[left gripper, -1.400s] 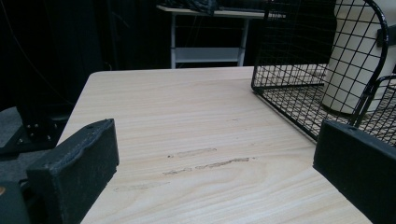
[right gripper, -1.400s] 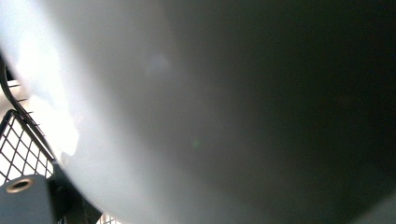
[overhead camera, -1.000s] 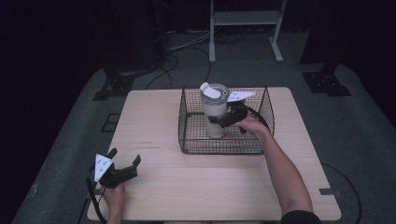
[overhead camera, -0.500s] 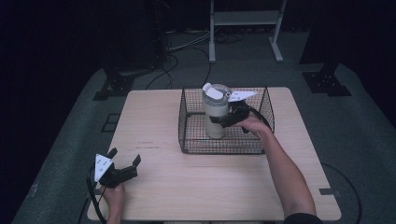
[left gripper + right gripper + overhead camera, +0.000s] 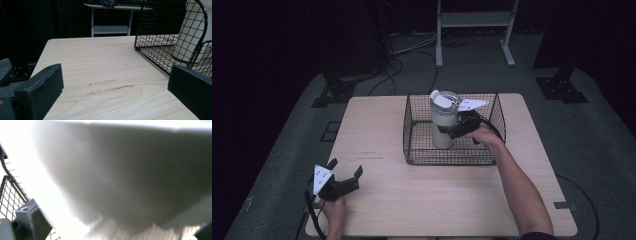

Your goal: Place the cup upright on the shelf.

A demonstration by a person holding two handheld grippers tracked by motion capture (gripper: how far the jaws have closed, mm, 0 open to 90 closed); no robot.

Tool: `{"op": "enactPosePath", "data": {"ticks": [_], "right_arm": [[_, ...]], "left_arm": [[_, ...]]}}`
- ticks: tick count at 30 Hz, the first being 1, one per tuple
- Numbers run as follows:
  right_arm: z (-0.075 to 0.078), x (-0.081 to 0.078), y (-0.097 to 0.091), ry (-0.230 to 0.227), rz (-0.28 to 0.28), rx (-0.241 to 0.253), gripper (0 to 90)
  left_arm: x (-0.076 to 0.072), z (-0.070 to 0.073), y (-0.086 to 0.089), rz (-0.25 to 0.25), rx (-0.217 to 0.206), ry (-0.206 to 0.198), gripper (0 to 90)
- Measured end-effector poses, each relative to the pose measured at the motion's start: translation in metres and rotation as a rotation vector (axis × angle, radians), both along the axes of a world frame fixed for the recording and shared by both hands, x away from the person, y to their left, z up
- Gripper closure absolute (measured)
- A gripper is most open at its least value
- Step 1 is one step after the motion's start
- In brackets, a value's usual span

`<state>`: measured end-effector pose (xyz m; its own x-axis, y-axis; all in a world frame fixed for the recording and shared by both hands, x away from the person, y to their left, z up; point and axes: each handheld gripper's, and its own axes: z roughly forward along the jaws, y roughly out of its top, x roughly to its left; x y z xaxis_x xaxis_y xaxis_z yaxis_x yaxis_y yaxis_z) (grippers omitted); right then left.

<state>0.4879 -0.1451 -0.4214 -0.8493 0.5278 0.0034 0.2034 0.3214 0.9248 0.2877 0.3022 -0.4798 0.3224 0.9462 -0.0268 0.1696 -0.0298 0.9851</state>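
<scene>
Nothing has visibly shifted since the earlier frames: the cream tumbler (image 5: 443, 125) stands upright in the same spot inside the black wire basket (image 5: 412, 130), and both hands sit where they were. From the high view, the basket rests on the far half of the light wooden table (image 5: 452, 210), with the tumbler toward its middle and its pale lid on top.

Right gripper (image 5: 453, 131) reaches over the basket's right side, its 2 jaws closed against the tumbler's wall, gripping it around the middle; the hand (image 5: 484, 136) holds the tool just behind. Its own camera sees the tumbler's body (image 5: 130, 177) blurred and very close, with a corner of basket mesh (image 5: 10, 195) at lower left.

Left gripper (image 5: 346, 181) lies on the table near the front left corner, well apart from the basket, held by the left hand (image 5: 333, 210). Its jaws are spread wide with only bare wood between them. Its camera looks across the tabletop (image 5: 100, 75) toward the basket (image 5: 160, 50) and the tumbler (image 5: 192, 32) at the right.
</scene>
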Motion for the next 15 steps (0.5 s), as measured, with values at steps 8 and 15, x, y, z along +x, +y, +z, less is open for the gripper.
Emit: {"op": "enactPosePath", "data": {"ticks": [8, 15], "right_arm": [[0.0032, -0.0023, -0.0013, -0.006, -0.002, -0.016, 0.0], [0.0075, -0.0051, -0.0018, 0.014, 0.0, -0.038, 0.0]], "left_arm": [[0.0002, -0.0001, 0.0, -0.001, 0.0, 0.0, 0.0], [0.0001, 0.0, 0.0003, 0.0, -0.001, -0.001, 0.0]]}}
